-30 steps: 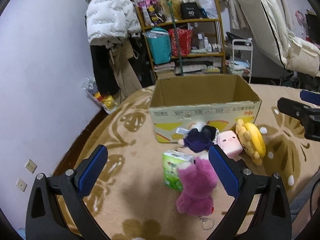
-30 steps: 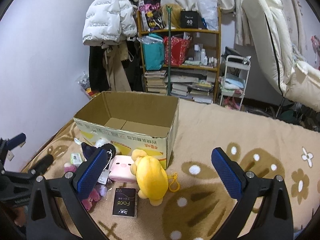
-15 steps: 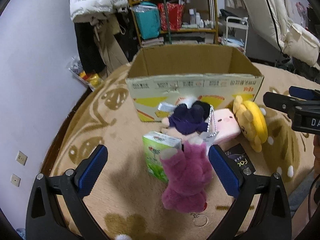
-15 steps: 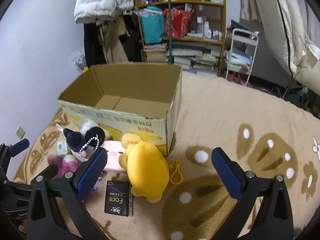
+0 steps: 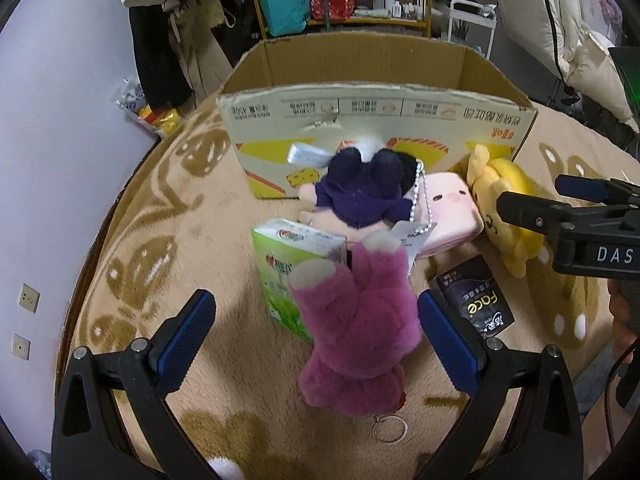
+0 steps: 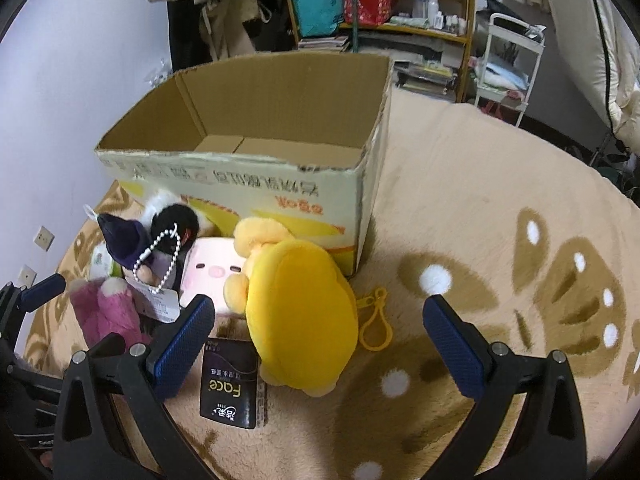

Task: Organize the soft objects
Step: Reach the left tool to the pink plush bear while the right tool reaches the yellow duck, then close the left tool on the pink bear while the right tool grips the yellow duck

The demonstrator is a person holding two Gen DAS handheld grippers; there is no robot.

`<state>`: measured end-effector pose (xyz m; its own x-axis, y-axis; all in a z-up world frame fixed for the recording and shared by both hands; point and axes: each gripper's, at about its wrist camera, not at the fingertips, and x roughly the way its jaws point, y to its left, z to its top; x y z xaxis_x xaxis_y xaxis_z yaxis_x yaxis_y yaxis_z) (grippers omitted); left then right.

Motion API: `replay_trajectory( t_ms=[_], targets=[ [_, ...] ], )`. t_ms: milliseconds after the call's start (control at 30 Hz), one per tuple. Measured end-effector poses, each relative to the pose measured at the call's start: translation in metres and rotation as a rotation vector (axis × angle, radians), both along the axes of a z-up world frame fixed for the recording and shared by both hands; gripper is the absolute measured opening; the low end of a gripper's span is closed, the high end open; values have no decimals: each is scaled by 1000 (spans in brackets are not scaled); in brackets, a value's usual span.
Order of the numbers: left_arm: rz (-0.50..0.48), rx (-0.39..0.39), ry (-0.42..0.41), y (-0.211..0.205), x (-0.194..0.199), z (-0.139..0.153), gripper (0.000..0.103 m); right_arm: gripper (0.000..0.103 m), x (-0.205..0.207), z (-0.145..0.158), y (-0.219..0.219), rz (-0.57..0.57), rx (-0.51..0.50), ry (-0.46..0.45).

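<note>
We can read the word "Face" in white letters on the small black pack (image 6: 229, 385) that lies flat on the rug, near the yellow plush toy (image 6: 301, 312). The smaller signs under that word are too tiny for us to read.

We see the white letters "DAS" on the black body of the right gripper (image 5: 591, 201), at the right edge of the left view.

The cardboard box (image 5: 376, 110) has printed signs along its near side, upside down. We cannot read them. The green pack (image 5: 289, 270) has a red mark that is too blurred to read.
</note>
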<state>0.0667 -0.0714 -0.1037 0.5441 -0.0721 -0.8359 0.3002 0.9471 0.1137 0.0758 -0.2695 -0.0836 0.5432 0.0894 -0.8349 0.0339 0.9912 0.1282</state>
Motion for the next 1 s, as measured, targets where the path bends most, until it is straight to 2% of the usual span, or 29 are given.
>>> replay_trajectory(
  t_ms=[233, 367, 433, 533, 600, 633, 700, 900, 967, 1000],
  targets=[
    [12, -25, 53, 2, 4, -8, 100, 103, 6, -10, 1, 11, -2, 29],
    [13, -27, 79, 2, 5, -12, 99, 99, 7, -13, 1, 15, 1, 40],
    [9, -34, 92, 2, 6, -14, 95, 94, 7, -15, 1, 19, 5, 43],
    [0, -54, 118, 2, 5, -17, 85, 93, 8, -17, 0, 19, 3, 55],
    [-5, -59, 143, 1, 5, -21, 73, 87, 9, -18, 0, 17, 4, 59],
    [-6, -62, 156, 1, 5, -22, 70, 80, 9, -19, -1, 18, 12, 63],
    [-5, -74, 179, 1, 6, -25, 58, 78, 11, -21, -4, 21, 25, 76],
    [-1, -94, 183, 3, 4, -24, 44, 67, 11, -24, -4, 36, 47, 77],
    [2, -94, 178, 4, 4, -24, 43, 55, 12, -25, -2, 51, 68, 79],
    [3, -95, 175, 4, 3, -23, 43, 54, 11, -25, -2, 58, 76, 79]
  ],
)
